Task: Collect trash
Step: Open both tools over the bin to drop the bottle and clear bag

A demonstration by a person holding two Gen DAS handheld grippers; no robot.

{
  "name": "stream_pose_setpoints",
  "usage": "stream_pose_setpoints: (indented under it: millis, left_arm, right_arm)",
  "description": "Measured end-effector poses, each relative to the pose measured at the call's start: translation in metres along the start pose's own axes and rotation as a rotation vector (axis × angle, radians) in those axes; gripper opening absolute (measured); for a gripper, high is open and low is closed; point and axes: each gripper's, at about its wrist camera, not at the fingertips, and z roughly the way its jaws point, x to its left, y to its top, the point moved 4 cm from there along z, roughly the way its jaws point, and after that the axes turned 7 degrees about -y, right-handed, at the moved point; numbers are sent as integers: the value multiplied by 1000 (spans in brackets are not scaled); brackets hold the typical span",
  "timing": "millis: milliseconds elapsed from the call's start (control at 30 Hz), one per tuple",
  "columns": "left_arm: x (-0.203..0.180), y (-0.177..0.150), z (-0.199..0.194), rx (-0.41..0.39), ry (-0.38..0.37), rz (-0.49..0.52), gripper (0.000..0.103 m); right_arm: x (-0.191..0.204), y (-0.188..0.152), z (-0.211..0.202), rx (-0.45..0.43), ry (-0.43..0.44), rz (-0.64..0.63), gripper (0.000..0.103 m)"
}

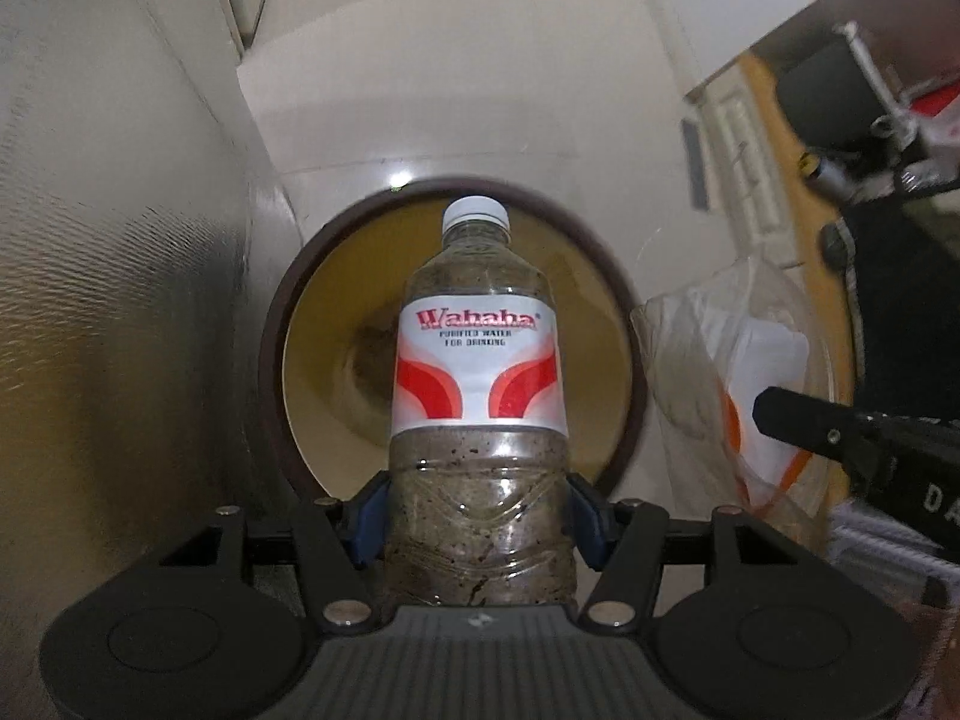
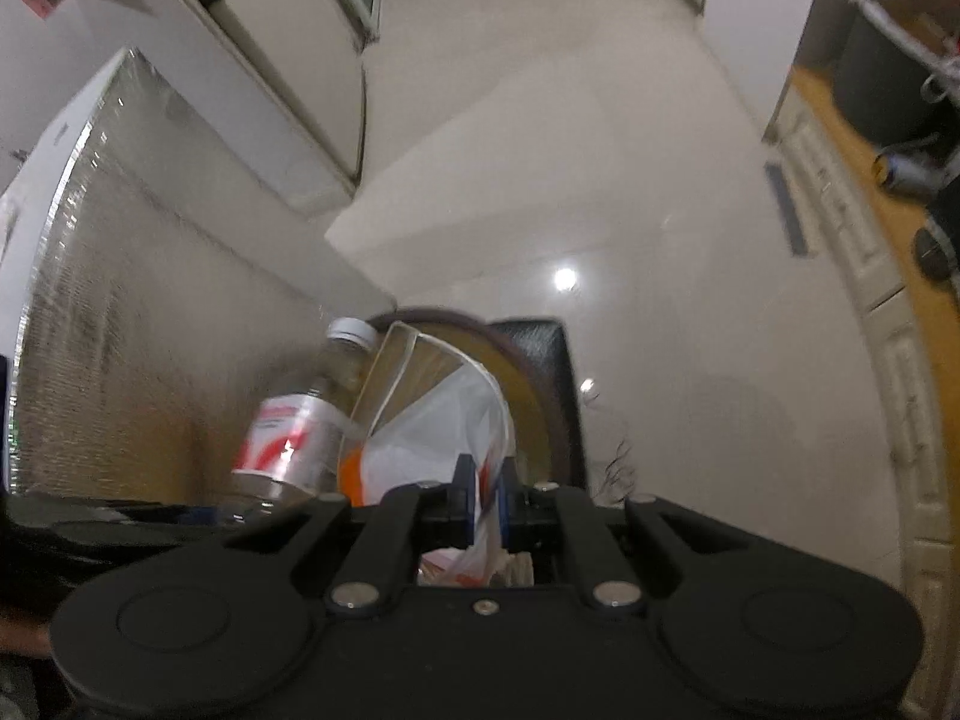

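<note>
Both hands are over the bin now, and the left gripper (image 1: 477,516) is clamped on the lower body of a Wahaha water bottle (image 1: 477,372), blue pads pressing its two sides. The bottle points straight out ahead of that gripper, white cap farthest away, lined up over the mouth of the round trash can (image 1: 276,324) with its dark rim and yellowish inside.

Over on the right, the right gripper (image 2: 483,498) is pinched tight on a thin plastic bag (image 2: 432,420), which fans out ahead of its fingers and hangs over the same can, with the bottle just to its left.

The step in hand looks like the drop. To do it well, I'd keep the bottle centred over the opening, cap first, and part the jaws only once it clears the rim. The bag is light and may cling to the pads, so a wide release right above the mouth seems wise.

As for looks: the bottle is clear, capped, dirty, speckled with dark flecks inside, and wears a white label with red swooshes. The bag is crumpled, translucent white with orange print.
</note>
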Motion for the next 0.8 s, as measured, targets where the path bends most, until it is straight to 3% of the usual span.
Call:
stream_pose_setpoints:
  millis: [233,333,600,700,733,800]
  left_arm:
    - [21,21,42,-11,1,-34,62]
    - [26,27,48,-11,6,-39,79]
    - [36,22,50,2,55,3,80]
    - [37,20,52,7,75,16,85]
    - [37,20,52,9,78,22,86]
    - [36,19,52,11,80,33,90]
  right_arm:
    - [7,0,60,82,30,-4,8]
    - [8,2,81,95,38,30,9]
    - [10,8,122,116,10,62,11]
    - [10,7,129,116,7,64,32]
    - [9,5,130,114,9,68,48]
    - [9,1,130,117,1,62,52]
